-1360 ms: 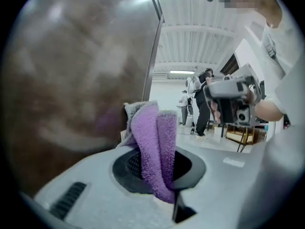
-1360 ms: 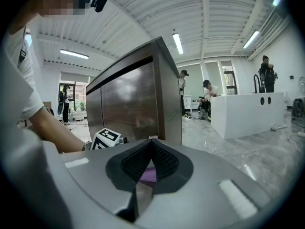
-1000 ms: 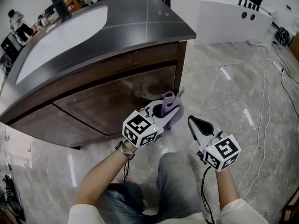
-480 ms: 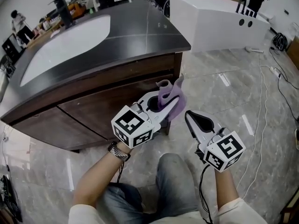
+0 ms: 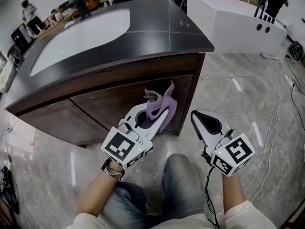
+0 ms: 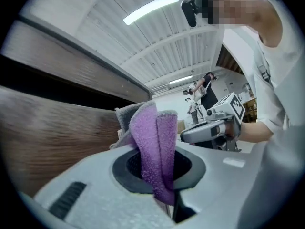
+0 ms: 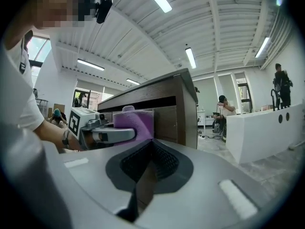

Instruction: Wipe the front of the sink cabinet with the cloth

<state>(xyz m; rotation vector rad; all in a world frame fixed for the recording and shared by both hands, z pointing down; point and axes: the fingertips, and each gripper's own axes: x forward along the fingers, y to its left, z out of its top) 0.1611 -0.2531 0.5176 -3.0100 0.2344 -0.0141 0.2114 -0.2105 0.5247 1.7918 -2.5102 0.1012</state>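
1. Left gripper (image 5: 159, 114): the two fingers are clamped on a purple cloth (image 5: 161, 106). In the left gripper view, the cloth (image 6: 153, 142) is folded into a thick strip. It passes down through the gap between the fingers (image 6: 86, 199) and stands up past the fingertips, with a grey edge showing on its far side.

2. Cloth position: in the head view the free end of the cloth rises above the left fingertips and lies in front of the lower drawer panel of the sink cabinet (image 5: 109, 104), near the cabinet's right front corner. The left gripper view shows the brown wood front (image 6: 52, 132) just beyond and to the left of the fingertips. Whether the cloth touches the wood cannot be determined from any view.

3. Right gripper (image 5: 201, 117): the fingers are pressed together and hold nothing. In the right gripper view the seam between the fingers (image 7: 190, 185) is closed at the tips. This gripper sits to the right of the left gripper, apart from it and clear of the cabinet, above the marbled floor (image 5: 238, 94).

4. From the right gripper view, the cloth (image 7: 136, 123) and the left gripper (image 7: 121, 135) appear ahead and to the left of the right fingertips, with the cabinet corner (image 7: 183, 109) directly ahead.

5. Above the cabinet front sits a dark countertop (image 5: 157, 27) with a white basin (image 5: 81, 37) set into it.
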